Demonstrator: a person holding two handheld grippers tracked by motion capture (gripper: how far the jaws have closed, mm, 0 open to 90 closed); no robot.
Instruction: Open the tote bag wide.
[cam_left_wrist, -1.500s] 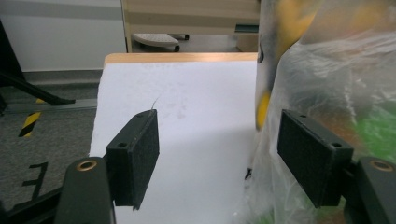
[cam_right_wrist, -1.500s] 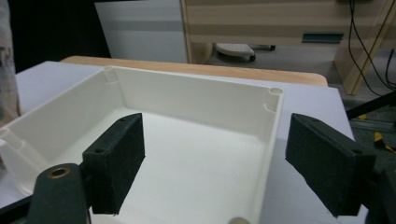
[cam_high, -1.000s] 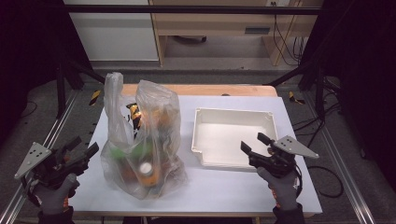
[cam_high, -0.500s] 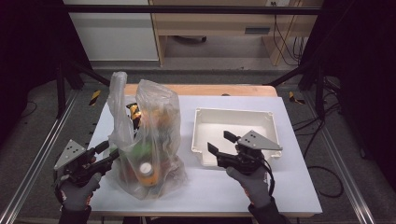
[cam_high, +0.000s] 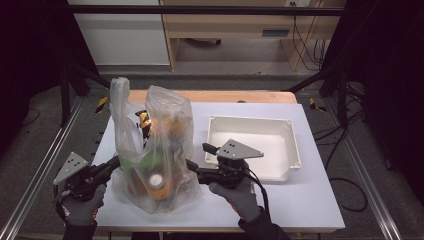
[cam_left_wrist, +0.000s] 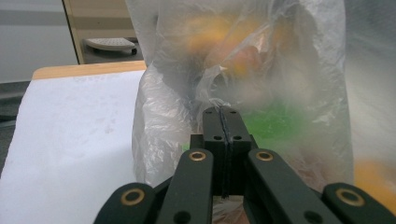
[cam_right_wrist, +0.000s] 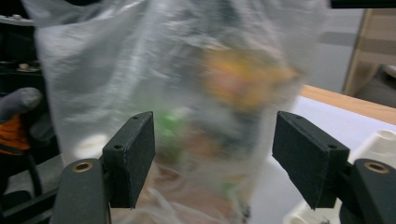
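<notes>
So the left gripper (cam_left_wrist: 223, 122) has just snapped together on a fold of the plastic bag (cam_high: 155, 150), pinching the film right at its tips on the bag's near-left side. The right gripper (cam_high: 192, 169) has swung in from over by the white tray (cam_high: 292, 145) and now sits with its jaws wide apart, the bag just ahead of them, not touching yet I think. Both gloved hands are low over the desk (cam_high: 300, 200), grippers pointing inward at the bag between them, looks like it's about to get opened up.
</notes>
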